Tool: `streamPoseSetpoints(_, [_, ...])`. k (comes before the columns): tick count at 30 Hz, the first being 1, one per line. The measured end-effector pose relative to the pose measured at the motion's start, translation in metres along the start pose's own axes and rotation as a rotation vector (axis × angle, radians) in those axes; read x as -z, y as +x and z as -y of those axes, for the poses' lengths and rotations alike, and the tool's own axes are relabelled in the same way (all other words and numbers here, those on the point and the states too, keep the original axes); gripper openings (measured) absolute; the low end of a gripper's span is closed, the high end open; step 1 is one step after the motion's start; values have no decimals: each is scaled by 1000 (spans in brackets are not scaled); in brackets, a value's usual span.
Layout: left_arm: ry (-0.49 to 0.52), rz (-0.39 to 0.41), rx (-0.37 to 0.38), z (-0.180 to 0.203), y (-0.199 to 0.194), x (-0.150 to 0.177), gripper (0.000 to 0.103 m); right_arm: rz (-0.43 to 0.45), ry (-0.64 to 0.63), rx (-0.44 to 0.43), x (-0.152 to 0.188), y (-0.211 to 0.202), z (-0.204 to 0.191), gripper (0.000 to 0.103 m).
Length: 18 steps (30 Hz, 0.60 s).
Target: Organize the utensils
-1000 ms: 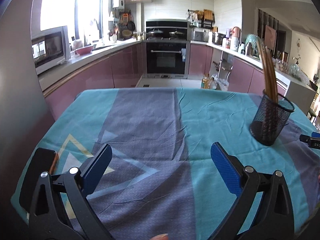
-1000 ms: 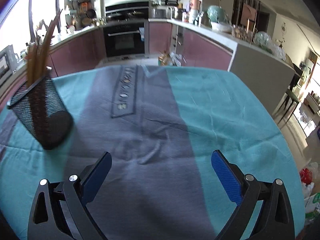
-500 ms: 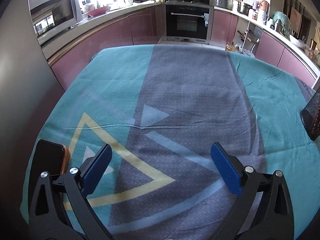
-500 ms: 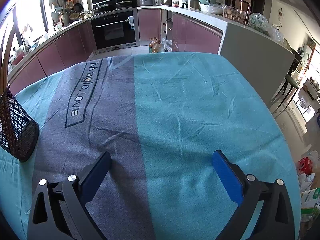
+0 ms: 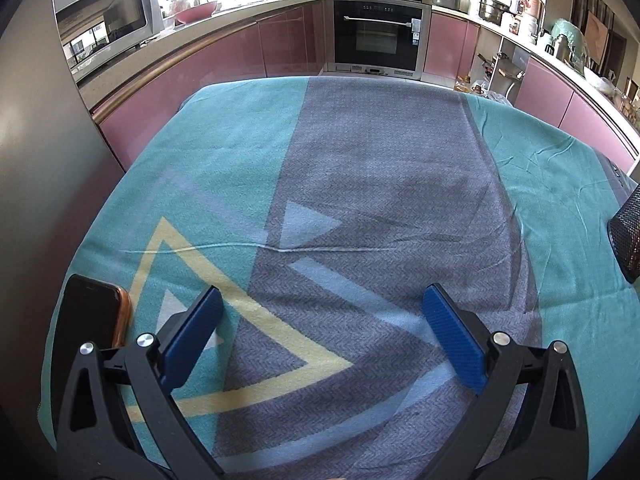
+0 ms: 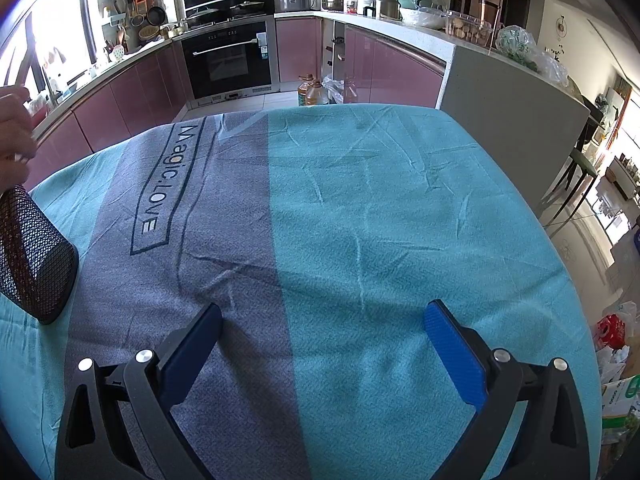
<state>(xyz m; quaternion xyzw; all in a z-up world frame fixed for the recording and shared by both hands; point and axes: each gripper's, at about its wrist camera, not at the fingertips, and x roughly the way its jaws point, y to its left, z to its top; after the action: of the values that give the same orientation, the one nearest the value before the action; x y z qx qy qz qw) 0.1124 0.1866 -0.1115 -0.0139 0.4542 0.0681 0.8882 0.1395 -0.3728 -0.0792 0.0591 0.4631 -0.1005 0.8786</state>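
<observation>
A black mesh utensil holder stands on the table at the far left of the right wrist view; its edge also shows at the right border of the left wrist view. A person's bare hand is above it; the utensils are hidden. My left gripper is open and empty over the teal and grey tablecloth. My right gripper is open and empty above the cloth, to the right of the holder.
A black phone in an orange case lies at the table's near left edge, just left of my left gripper. Pink kitchen cabinets and an oven stand beyond the far edge. Bags lie on the floor to the right.
Both grippers tilted down toward the cloth and drew apart, so the holder slid to the frame edges. A hand has come in above the holder, where chopsticks stood a second ago.
</observation>
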Motion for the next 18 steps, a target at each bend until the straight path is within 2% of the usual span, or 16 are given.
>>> streamPoseSetpoints(18, [0,0,0,0,0,1,99,-1,1,0,0,0,0,98])
